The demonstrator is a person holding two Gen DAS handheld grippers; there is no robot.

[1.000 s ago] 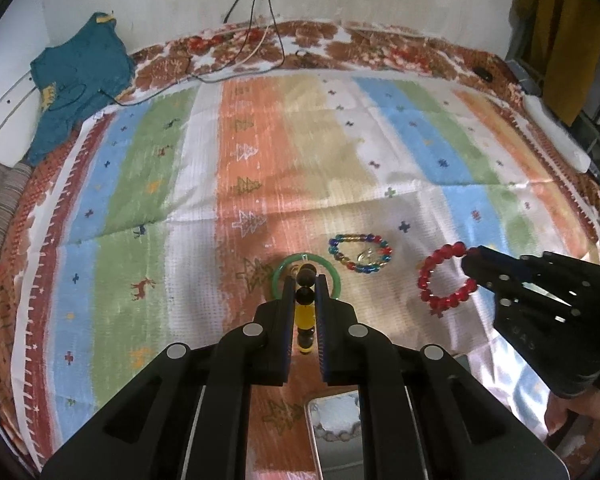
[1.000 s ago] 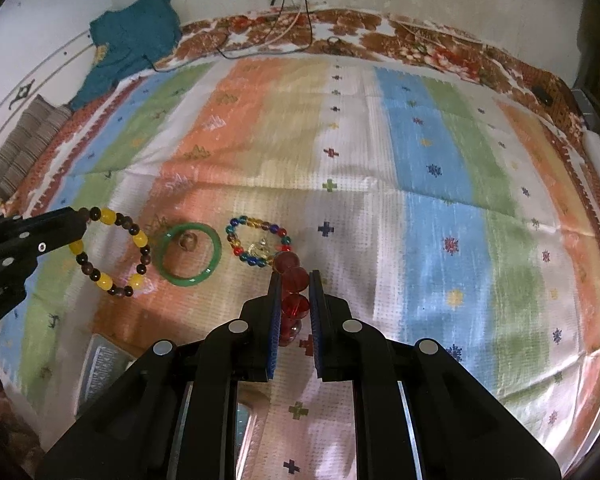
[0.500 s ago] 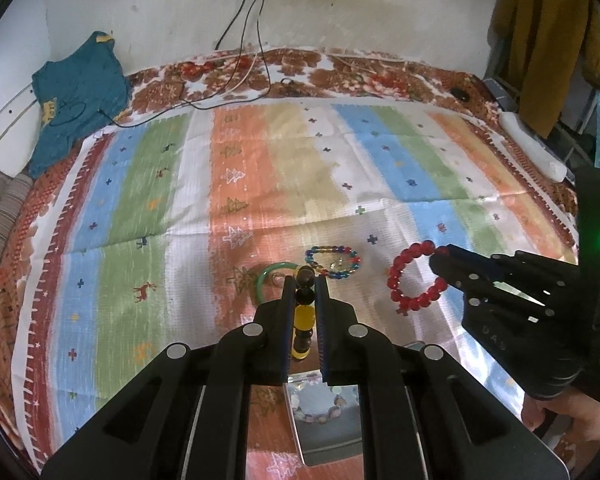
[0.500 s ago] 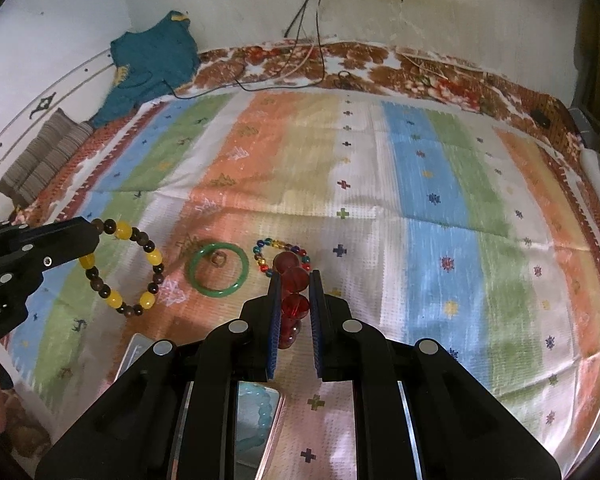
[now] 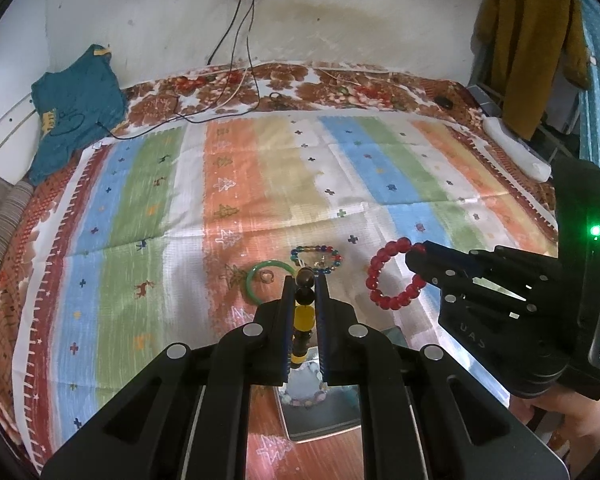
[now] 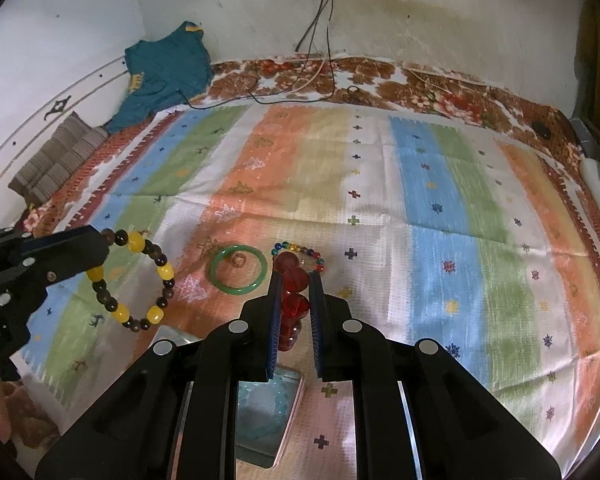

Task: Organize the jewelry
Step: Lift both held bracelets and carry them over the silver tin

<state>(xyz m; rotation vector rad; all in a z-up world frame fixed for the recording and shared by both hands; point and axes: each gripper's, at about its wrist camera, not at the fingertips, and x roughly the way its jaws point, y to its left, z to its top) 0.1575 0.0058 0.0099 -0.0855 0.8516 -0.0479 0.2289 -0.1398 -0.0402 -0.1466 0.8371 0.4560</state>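
Note:
My left gripper [image 5: 303,280] is shut on a bracelet of brown and yellow beads [image 5: 303,316], which hangs as a loop [image 6: 120,313] above the striped cloth. My right gripper [image 6: 294,276] is shut on a red bead bracelet [image 6: 295,306], whose loop [image 5: 391,302] hangs from its tips. On the cloth beyond both lie a green bangle [image 5: 250,284] [image 6: 240,290] with a small ring [image 6: 239,259] inside it, and a multicoloured bead bracelet [image 5: 315,249] [image 6: 312,254]. A shiny tray [image 5: 323,432] [image 6: 296,396] holding a pale bead bracelet lies under the grippers.
The striped cloth [image 5: 260,184] covers a bed. A teal garment [image 5: 76,108] and folded striped fabric [image 5: 0,216] lie at the left, and cables [image 5: 236,92] run from a wall socket. A mustard garment [image 5: 531,40] hangs at the right. A hand [image 5: 571,420] holds the right gripper.
Both grippers have risen and drawn back from the cloth with their bracelets still held. More of the wall shows now, and the tray has come further into view beneath them.

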